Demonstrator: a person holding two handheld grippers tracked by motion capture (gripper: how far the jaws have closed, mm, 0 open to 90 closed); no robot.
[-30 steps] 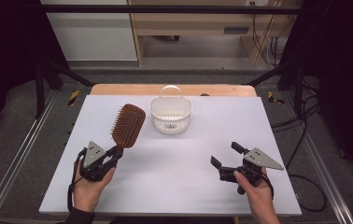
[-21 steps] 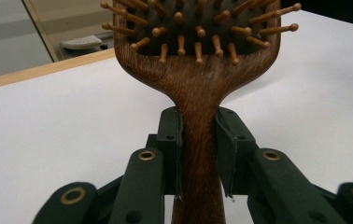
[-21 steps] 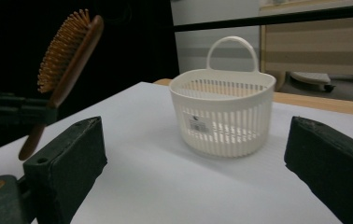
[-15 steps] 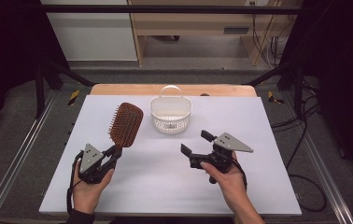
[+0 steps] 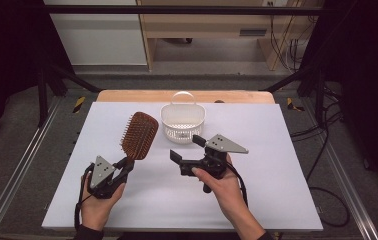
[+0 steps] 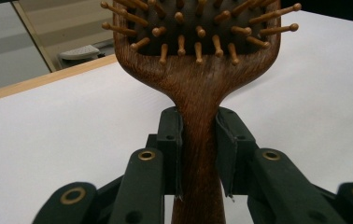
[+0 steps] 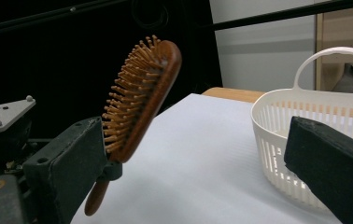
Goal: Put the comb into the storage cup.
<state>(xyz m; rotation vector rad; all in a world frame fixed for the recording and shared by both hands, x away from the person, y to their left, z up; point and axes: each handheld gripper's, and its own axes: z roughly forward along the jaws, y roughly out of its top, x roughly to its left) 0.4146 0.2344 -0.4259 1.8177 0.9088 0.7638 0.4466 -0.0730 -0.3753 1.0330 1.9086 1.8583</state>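
Observation:
A brown wooden hairbrush with wooden pins is held up off the white table, head tilted away. My left gripper is shut on its handle. In the left gripper view the two pads clamp the handle just below the brush head. My right gripper hovers at the table's middle, open, jaws wide and nothing between them, pointing toward the brush. In the right gripper view the brush stands ahead between its jaws, farther off.
A white slotted plastic basket with a handle stands at the back middle, just beyond the right gripper; it also sits at the right in the right gripper view. The white table sheet covers a wooden top.
My right gripper has moved from the table's right side leftward and up to the middle, closer to the brush and basket, still open. The left gripper and brush have stayed put.

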